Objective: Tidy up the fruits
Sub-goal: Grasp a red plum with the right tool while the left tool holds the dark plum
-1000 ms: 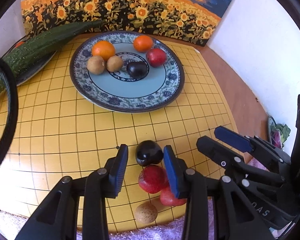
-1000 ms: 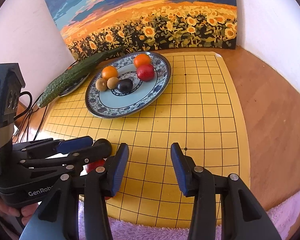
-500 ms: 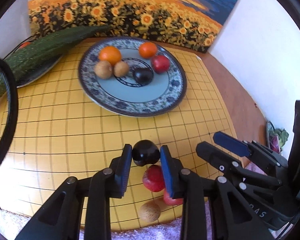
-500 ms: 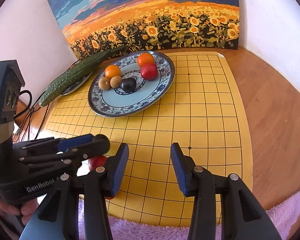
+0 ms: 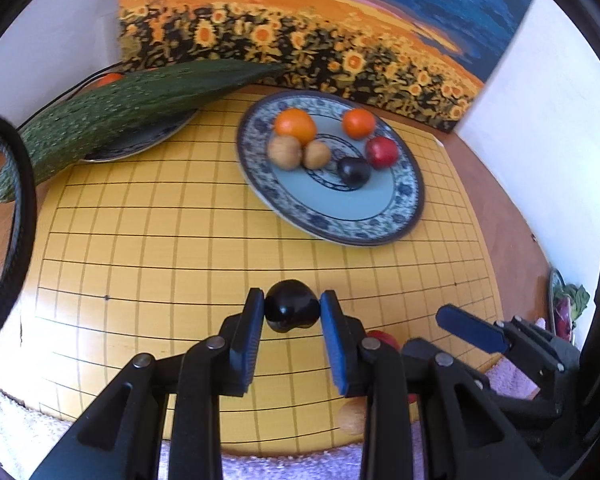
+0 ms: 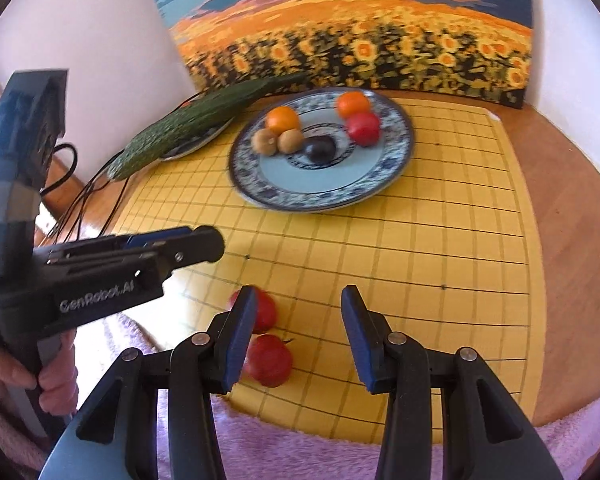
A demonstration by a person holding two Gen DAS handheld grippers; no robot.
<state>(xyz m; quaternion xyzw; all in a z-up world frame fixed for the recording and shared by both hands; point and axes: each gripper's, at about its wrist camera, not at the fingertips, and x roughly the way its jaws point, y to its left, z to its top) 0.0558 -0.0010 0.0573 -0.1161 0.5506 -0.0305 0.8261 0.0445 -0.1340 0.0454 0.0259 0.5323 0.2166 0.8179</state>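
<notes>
Left gripper (image 5: 292, 314): closed on the dark plum (image 5: 291, 305); both blue pads touch its sides; the fruit sits at the fingertips, above the yellow grid board (image 5: 148, 264); whether it is clear of the board or just touching it I cannot tell
Right gripper (image 6: 296, 320): open, nothing between its fingers; it hangs over the near part of the board, just beside 2 red fruits
Near fruit left to move: in the right wrist view a red fruit (image 6: 269, 360) lies close to the left finger, and a second red fruit (image 6: 262, 312) sits partly hidden behind that finger; in the left wrist view a blurred tan fruit (image 5: 350, 420) shows at the board's near edge; so 3 appear to remain loose, besides the plum in hand
Plum's axis: the shape is close to round, a little wider than tall in the left wrist view; the wide axis appears to run across from finger to finger; which end holds the stem I cannot tell
Plate (image 5: 400, 216): blue patterned, well apart from the grippers toward the far side of the board; it holds 6 fruits: 2 oranges at the back, 2 tan ones touching each other, 1 dark plum near the centre, 1 red one beside it
Progress: my reading is roughly 6 placed, 1 in carry, 3 to go; past halfway
Far left: a long cucumber (image 5: 112, 108) lies over a second plate, its tip pointing toward the sunflower painting (image 5: 300, 32); it seems outside this step
</notes>
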